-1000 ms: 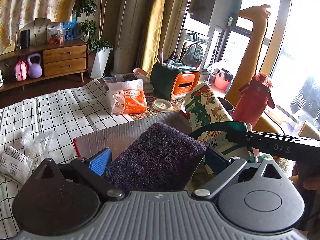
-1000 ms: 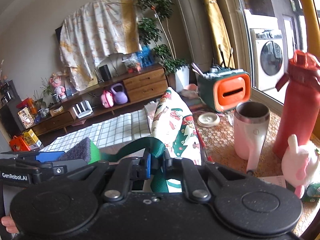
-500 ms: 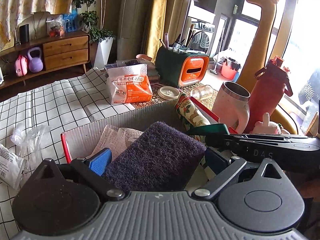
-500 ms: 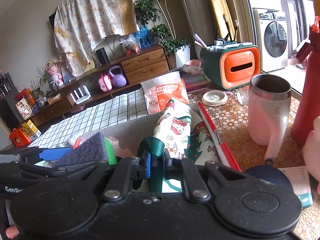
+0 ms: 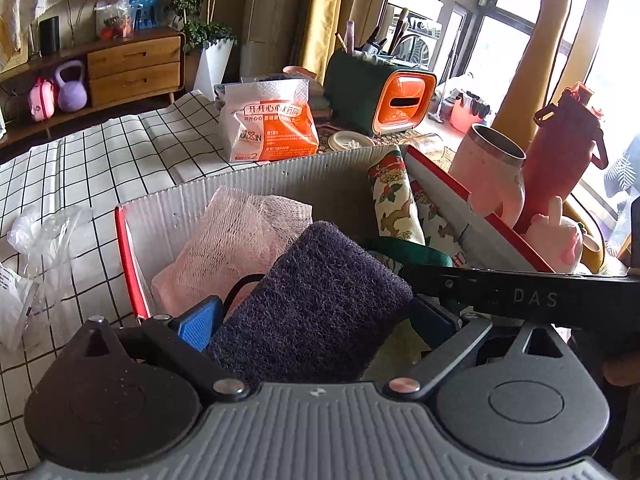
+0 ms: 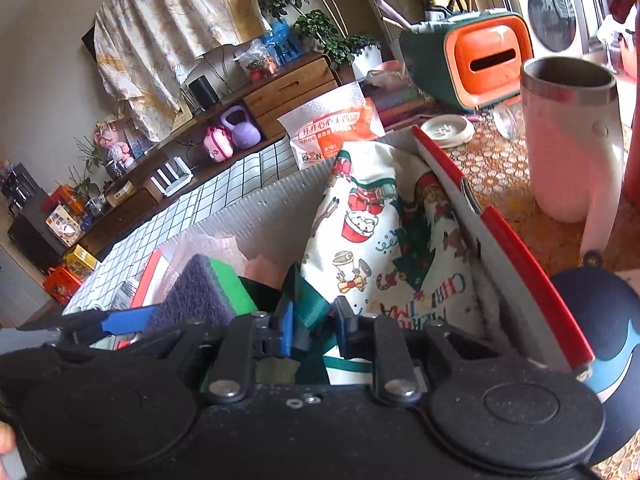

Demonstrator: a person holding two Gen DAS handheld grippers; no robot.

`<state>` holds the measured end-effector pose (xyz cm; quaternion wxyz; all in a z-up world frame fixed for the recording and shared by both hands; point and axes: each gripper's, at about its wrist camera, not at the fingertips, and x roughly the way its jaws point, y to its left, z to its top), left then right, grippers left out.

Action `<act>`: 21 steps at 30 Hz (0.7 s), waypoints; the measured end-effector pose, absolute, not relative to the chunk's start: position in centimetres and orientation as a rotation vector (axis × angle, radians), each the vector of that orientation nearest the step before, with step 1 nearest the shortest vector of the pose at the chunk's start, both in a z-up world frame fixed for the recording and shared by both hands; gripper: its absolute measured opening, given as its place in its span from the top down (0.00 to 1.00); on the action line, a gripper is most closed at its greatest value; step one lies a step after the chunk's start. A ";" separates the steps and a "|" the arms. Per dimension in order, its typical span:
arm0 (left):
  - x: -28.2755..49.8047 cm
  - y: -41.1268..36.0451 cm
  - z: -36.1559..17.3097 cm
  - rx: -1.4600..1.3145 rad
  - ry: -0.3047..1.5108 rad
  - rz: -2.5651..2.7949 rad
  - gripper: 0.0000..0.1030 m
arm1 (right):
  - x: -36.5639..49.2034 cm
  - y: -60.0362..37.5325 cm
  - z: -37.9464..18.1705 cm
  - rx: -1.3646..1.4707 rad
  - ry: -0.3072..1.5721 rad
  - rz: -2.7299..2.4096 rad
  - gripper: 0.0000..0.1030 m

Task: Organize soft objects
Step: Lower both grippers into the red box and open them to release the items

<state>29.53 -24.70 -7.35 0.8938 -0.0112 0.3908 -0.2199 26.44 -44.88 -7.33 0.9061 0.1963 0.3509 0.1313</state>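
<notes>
- Lower centre of the left wrist view: the left gripper [image 5: 308, 320] is pinching a scouring sponge [image 5: 316, 300], dark abrasive face up, its fingers pressed against the sponge's two sides; the right wrist view is showing the same sponge's green foam layer [image 6: 230, 284] at lower left.
- The sponge is hanging just over the near edge of a grey corrugated box with red trim [image 5: 256, 184], which is filling the middle of the frame on a black-and-white checked cloth [image 5: 80, 152].
- Lower centre of the right wrist view: the right gripper [image 6: 316, 332] is gripping the green-trimmed edge of a Christmas-print cloth [image 6: 360, 224], fingers closed on the fabric; the cloth is standing bunched against the box's right-hand wall.
- A pink mesh cloth [image 5: 236, 236] is lying inside the box at centre left, directly beyond the sponge.
- Outside the box, toward the upper right, a pink mug [image 5: 492, 176], a red bottle [image 5: 564, 148] and an orange tissue packet [image 5: 272, 128] are standing on the table; a pink plush toy [image 5: 556, 240] is sitting by the box's right wall.
- Judging by this, the packing step is in hand: both soft items are being lowered into the box at once.
- The next move seems to call for bringing the sponge down into the free space beside the mesh cloth, then spreading both sets of fingers, while keeping the two grippers from fouling each other where they are crossing.
</notes>
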 end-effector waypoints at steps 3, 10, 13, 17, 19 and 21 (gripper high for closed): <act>29.5 -24.6 -7.4 -0.028 0.815 -0.458 0.03 | 26.1 -45.0 -7.3 0.414 0.731 0.270 0.72; 28.7 -24.3 -6.8 -0.029 0.806 -0.468 0.03 | 25.2 -45.2 -6.9 0.419 0.725 0.259 0.64; 28.2 -24.2 -6.5 -0.031 0.796 -0.467 0.03 | 24.6 -45.3 -6.4 0.422 0.714 0.262 0.64; 27.7 -24.0 -5.9 -0.017 0.786 -0.462 0.03 | 23.7 -45.3 -5.6 0.408 0.705 0.265 0.61; 27.2 -23.7 -5.6 -0.015 0.774 -0.469 0.03 | 23.2 -45.3 -5.3 0.399 0.698 0.267 0.58; 26.7 -23.4 -5.1 -0.016 0.762 -0.474 0.03 | 22.7 -45.2 -4.8 0.391 0.692 0.268 0.55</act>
